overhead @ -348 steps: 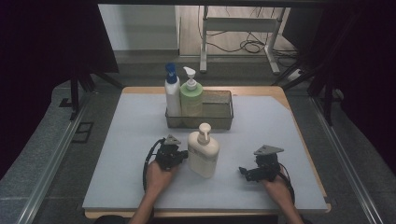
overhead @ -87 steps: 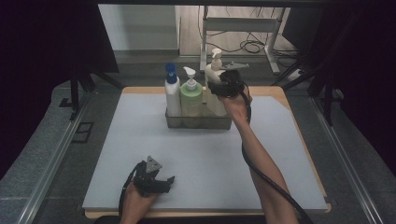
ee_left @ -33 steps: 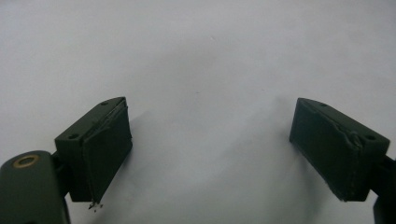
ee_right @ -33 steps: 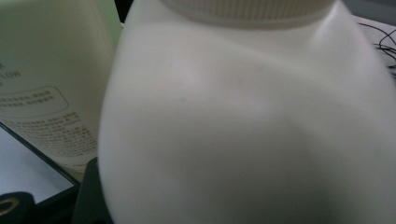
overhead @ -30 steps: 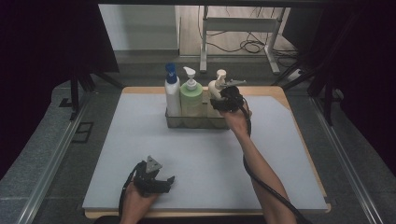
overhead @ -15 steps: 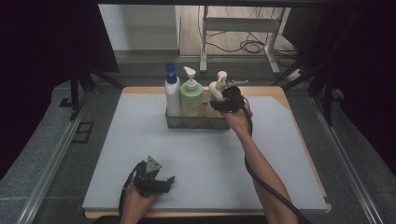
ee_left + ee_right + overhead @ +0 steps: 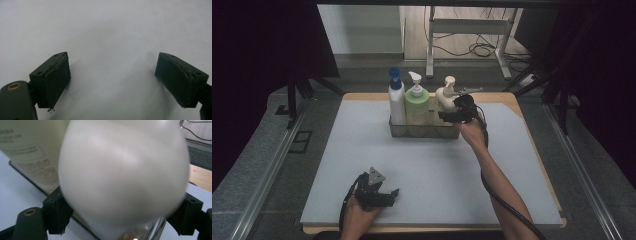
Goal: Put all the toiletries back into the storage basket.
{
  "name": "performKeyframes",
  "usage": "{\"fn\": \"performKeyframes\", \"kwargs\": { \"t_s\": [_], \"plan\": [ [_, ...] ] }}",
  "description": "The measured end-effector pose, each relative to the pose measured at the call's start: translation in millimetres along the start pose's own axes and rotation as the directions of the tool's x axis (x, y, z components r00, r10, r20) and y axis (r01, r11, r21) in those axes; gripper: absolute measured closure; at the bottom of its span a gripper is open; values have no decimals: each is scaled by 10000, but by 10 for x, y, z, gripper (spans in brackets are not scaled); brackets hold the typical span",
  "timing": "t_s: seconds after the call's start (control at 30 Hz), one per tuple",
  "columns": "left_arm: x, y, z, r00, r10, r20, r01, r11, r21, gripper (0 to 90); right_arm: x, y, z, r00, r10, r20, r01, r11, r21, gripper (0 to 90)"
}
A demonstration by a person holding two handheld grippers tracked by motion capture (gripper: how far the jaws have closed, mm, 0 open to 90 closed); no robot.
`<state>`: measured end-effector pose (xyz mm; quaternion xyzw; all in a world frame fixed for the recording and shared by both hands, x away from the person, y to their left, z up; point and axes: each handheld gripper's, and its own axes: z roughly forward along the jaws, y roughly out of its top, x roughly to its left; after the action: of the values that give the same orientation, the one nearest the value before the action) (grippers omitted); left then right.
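A cream pump bottle stands upright in the right end of a clear wire basket at the back of the table. My right gripper reaches in from the right and is shut on the bottle's body. In the right gripper view the cream bottle is blurred, with a black jaw pressed on each side of my right gripper. My left gripper rests near the front edge, held by a hand. In its own view my left gripper stands open over bare mat.
A white bottle with a blue cap and a green pump bottle share the basket, left of the cream one; the green bottle's label is close beside my right jaw. A grey mat covers the table. Dark frame legs stand beyond the back edge.
The cream bottle went from the middle of the mat into the basket's right end in my right gripper. Over the last second it settled slightly lower. The left gripper stayed put.
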<state>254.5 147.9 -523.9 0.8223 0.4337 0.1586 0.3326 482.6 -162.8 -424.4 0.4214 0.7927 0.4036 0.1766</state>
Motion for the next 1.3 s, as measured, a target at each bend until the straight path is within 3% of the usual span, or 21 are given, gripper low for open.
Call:
{"fn": "performKeyframes", "kwargs": {
  "t_s": [0.2,0.37,0.63,0.87,1.1,1.3],
  "plan": [
    [-1,0,-1,10000,0,-2,0,10000,6,122,-33,-117,-104,9993,-358,-98,360,9989,296,171],
    [-1,-1,2,10000,-3,-10,3,10000,-20,122,-73,-210,-214,9995,-207,-250,214,9993,291,223],
    [-2,-1,1,10000,-5,-9,5,10000,-26,122,-170,-320,-406,9982,-60,-604,78,9996,288,432],
    [-3,-1,3,10000,-22,-1,22,10000,-44,122,-301,-399,-487,9992,-65,-397,87,9985,542,666],
    [-1,0,0,10000,1,-18,-1,10000,1,122,-394,-379,-431,9998,215,15,-216,9988,434,879],
    [-1,0,0,10000,1,-4,-1,10000,-3,122,-424,-321,-305,9995,277,175,-285,9983,507,897]
  ]
}}
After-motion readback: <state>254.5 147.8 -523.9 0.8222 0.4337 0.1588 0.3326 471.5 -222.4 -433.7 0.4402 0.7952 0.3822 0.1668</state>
